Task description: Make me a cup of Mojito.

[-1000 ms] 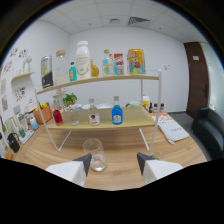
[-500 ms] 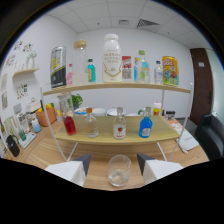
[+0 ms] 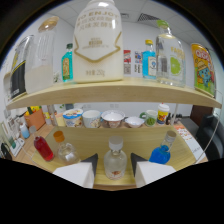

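My gripper (image 3: pixel 114 169) is open, close in front of the wooden shelf unit (image 3: pixel 115 90). A small clear bottle with a grey cap (image 3: pixel 115 159) stands on the lower board between my fingertips, with a gap at each side. To its right is a blue bottle (image 3: pixel 161 153). To its left are a clear bottle with an orange cap (image 3: pixel 63 148) and a red bottle (image 3: pixel 44 149). On the upper board stand a big white jug (image 3: pixel 98 45), a clear bottle with a lime label (image 3: pixel 170 60) and a blue-labelled bottle (image 3: pixel 149 59).
Several small bowls (image 3: pixel 112 119) line the back of the lower board, with a cup (image 3: pixel 163 113) at their right. The upper board also carries glass jars (image 3: pixel 37 60), a teal bottle (image 3: pixel 67 64) and a yellow pack (image 3: pixel 204 67). A white wall lies behind.
The view has closed in on the shelf. The drinking glass on the table has dropped out of sight, and the clear grey-capped bottle now stands between my fingertips.
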Action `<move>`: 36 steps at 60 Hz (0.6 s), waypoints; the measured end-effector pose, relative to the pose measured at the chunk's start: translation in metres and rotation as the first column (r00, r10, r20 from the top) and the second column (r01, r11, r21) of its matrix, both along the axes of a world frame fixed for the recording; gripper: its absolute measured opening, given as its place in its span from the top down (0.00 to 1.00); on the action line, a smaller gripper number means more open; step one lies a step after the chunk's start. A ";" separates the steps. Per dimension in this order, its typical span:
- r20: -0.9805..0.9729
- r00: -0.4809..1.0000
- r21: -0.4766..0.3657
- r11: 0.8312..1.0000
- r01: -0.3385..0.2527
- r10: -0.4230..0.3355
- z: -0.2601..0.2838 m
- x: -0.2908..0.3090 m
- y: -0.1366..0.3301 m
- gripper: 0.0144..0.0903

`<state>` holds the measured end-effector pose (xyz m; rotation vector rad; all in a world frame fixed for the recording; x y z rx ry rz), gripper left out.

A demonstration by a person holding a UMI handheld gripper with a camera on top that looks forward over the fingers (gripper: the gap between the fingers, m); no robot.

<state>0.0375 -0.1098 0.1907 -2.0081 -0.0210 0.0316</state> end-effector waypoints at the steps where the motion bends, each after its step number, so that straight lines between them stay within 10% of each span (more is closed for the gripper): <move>1: 0.000 1.000 -0.002 1.000 0.001 -0.001 -0.002 0.000 0.001 0.45; 7: 0.005 1.000 0.002 1.000 0.020 -0.020 -0.004 0.004 0.004 0.71; 36: -0.049 0.998 0.058 0.998 0.030 -0.027 0.041 0.011 -0.040 0.73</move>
